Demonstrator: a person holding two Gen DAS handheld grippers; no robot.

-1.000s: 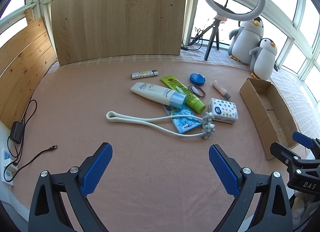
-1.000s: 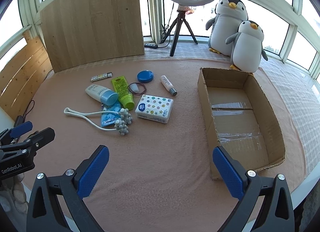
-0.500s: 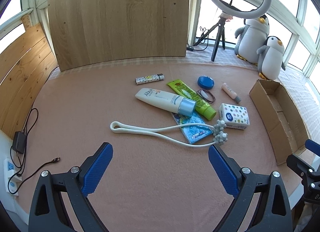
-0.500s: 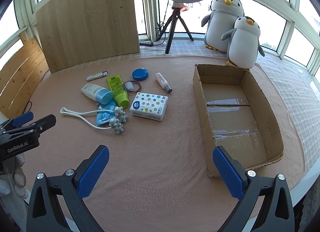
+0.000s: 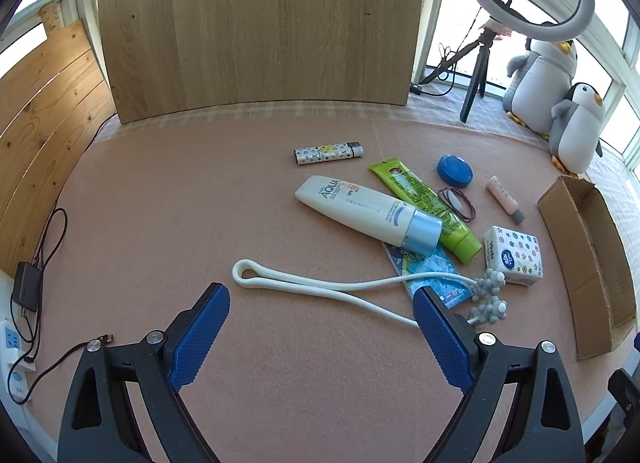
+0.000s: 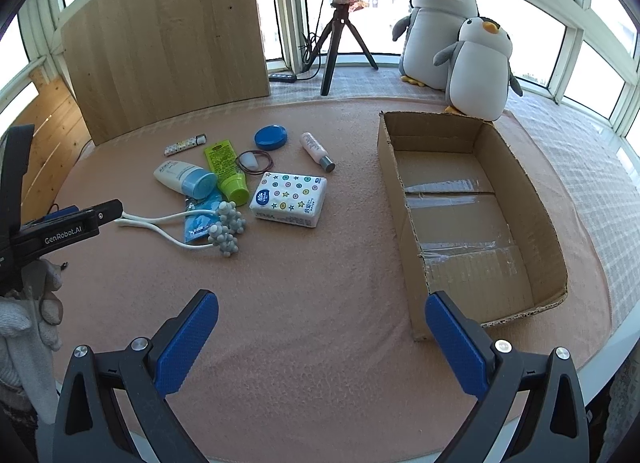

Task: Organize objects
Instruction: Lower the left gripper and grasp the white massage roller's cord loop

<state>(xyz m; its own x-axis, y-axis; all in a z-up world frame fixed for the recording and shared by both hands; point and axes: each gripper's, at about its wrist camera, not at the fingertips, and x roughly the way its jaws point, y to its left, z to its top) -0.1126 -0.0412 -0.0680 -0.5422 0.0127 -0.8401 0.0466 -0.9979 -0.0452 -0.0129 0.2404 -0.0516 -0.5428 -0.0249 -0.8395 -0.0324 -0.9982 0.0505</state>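
Left wrist view showed the left gripper (image 5: 320, 327) hovering with its jaws spread wide and empty over the pink table (image 5: 160, 203), the white massager (image 5: 320, 287) just ahead at twelve o'clock. Behind it the sunscreen tube (image 5: 360, 211) lay across a green tube (image 5: 424, 199). The right gripper (image 6: 320, 335) also stood wide apart, holding nothing, with the empty cardboard box (image 6: 520, 191) at two o'clock and the tissue pack (image 6: 288, 199) at eleven.
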